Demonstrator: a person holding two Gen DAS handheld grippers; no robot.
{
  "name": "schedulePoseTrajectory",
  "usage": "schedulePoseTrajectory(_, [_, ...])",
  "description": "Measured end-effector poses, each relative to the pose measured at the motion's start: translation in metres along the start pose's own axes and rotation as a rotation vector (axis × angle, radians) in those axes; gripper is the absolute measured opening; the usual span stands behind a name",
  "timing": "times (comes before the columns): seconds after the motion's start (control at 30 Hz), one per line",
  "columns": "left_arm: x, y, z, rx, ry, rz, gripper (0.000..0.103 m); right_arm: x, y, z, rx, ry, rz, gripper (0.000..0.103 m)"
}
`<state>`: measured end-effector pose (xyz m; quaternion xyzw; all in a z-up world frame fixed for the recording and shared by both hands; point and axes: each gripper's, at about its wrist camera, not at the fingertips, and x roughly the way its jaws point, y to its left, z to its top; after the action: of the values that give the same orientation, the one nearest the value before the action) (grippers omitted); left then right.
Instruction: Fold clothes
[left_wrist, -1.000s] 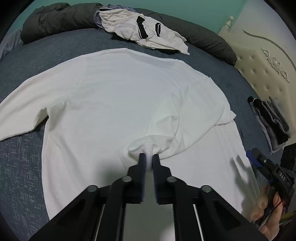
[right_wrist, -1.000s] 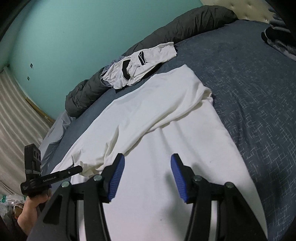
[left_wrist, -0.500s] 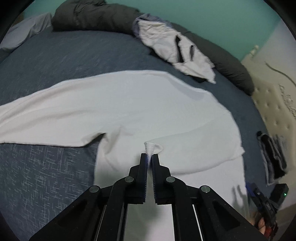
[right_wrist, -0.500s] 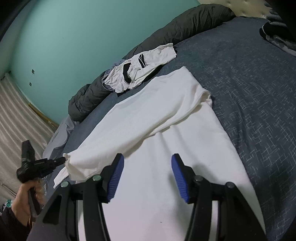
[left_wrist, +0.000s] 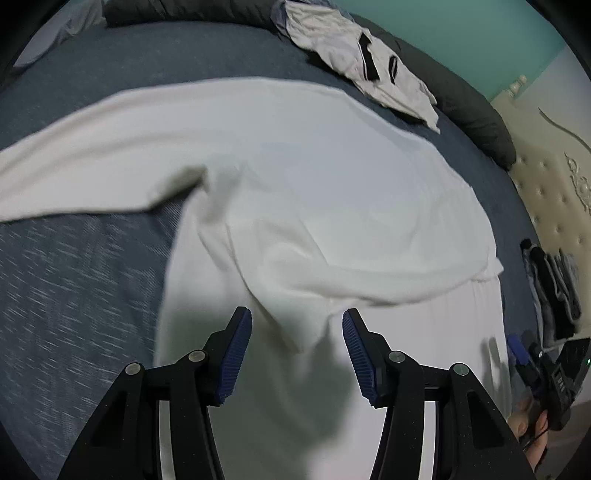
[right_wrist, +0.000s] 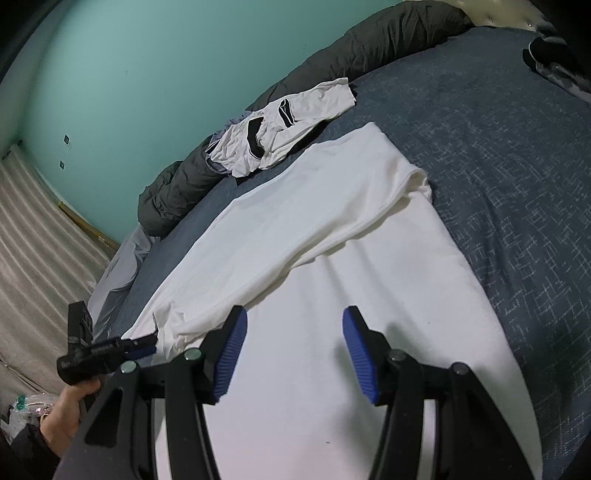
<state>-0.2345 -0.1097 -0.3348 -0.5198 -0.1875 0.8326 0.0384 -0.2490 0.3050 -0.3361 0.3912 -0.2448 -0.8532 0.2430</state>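
White sleeve (left_wrist: 295, 317) between opening left gripper (left_wrist: 296, 345)

Two black linkage grippers, left gripper (left_wrist: 296, 350) and right gripper (right_wrist: 294, 350), are showing ribbed blue pads (left_wrist: 236, 354) inside fingertips, silver screws behind.

Dim, cool indoor light. Left wrist view: motion-blurred, bedspread (left_wrist: 74, 280) flecks streaked; soft grey shadow on white shirt (left_wrist: 332, 192) at 6 o'clock. Right wrist view: sharp, faint shadows beneath shirt folds. Both: strong fisheye bending, black corners. No glare.
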Motion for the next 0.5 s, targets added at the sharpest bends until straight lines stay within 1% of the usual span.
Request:
schedulePoseTrajectory(0.03, [0.003, 0.0, -0.002, 0.002, 0.003, -0.006, 0.053, 0.0, 0.0, 0.0, -0.001, -0.001, -0.001, 0.055])
schedulePoseTrajectory(0.07, [0.005, -0.001, -0.005, 0.004, 0.007, -0.011, 0.041, 0.0, 0.0, 0.0, -0.002, -0.002, -0.001, 0.055])
schedulePoseTrajectory(0.1, [0.009, -0.001, -0.006, 0.004, 0.014, -0.017, 0.024, -0.001, 0.0, 0.001, -0.003, -0.003, 0.0, 0.055])
schedulePoseTrajectory(0.17, [0.011, 0.0, -0.008, 0.011, 0.022, -0.026, 0.008, 0.0, 0.0, 0.001, -0.003, -0.002, 0.0, 0.055])
schedulePoseTrajectory(0.2, [0.012, 0.0, -0.008, 0.016, 0.025, -0.03, 0.006, 0.001, 0.0, 0.001, -0.003, 0.0, 0.0, 0.055])
schedulePoseTrajectory(0.3, [0.002, -0.001, -0.006, 0.041, 0.019, -0.048, 0.005, 0.001, -0.001, 0.001, -0.003, 0.005, 0.0, 0.055])
schedulePoseTrajectory(0.43, [-0.031, -0.001, -0.001, 0.068, 0.013, -0.084, 0.004, -0.001, -0.003, 0.003, 0.005, -0.003, 0.002, 0.055])
schedulePoseTrajectory(0.5, [-0.048, -0.003, 0.001, 0.078, 0.022, -0.116, 0.004, -0.002, -0.004, 0.003, 0.014, -0.004, 0.005, 0.055])
